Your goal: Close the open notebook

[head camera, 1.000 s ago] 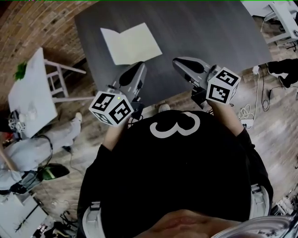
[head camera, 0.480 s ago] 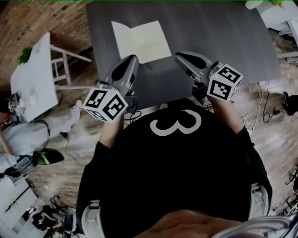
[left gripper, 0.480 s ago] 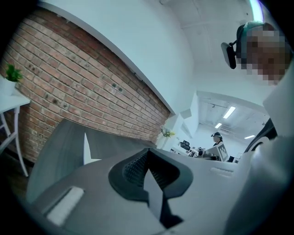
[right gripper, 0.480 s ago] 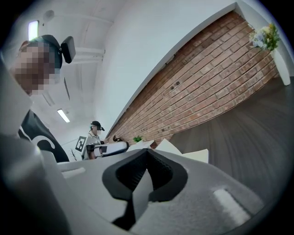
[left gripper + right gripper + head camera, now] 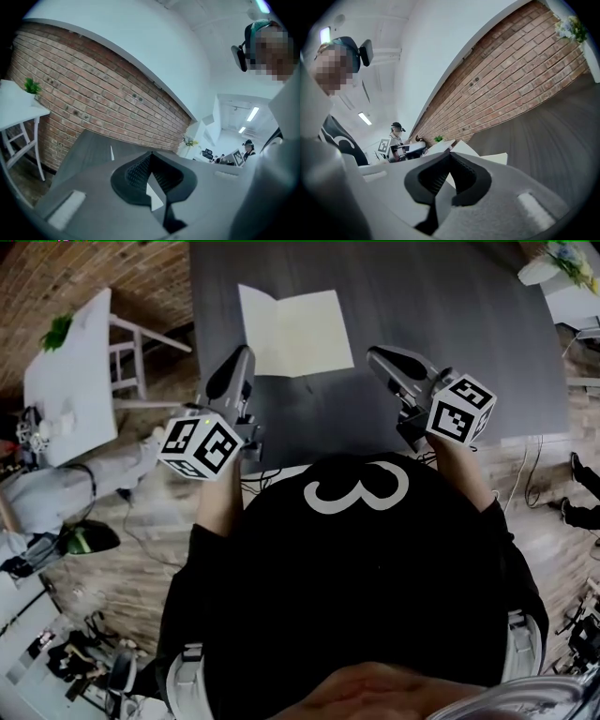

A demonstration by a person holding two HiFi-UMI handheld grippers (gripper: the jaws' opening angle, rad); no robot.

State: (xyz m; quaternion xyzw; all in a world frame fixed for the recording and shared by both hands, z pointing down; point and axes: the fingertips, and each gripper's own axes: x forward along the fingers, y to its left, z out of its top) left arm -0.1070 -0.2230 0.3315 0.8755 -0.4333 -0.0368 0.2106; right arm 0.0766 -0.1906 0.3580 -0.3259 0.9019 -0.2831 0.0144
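Left gripper (image 5: 241,352): jaws pressed together, nothing between them. Right gripper (image 5: 377,353): jaws pressed together, nothing between them. The open notebook (image 5: 295,331) lies flat, pages up, on the dark table (image 5: 450,306), at 1 o'clock from the left gripper and 10 o'clock from the right gripper.

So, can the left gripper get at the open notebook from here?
Probably yes: the left gripper hangs close to the notebook, by its near left corner, with nothing between them. Its jaws are together, so pinching would need them opened.
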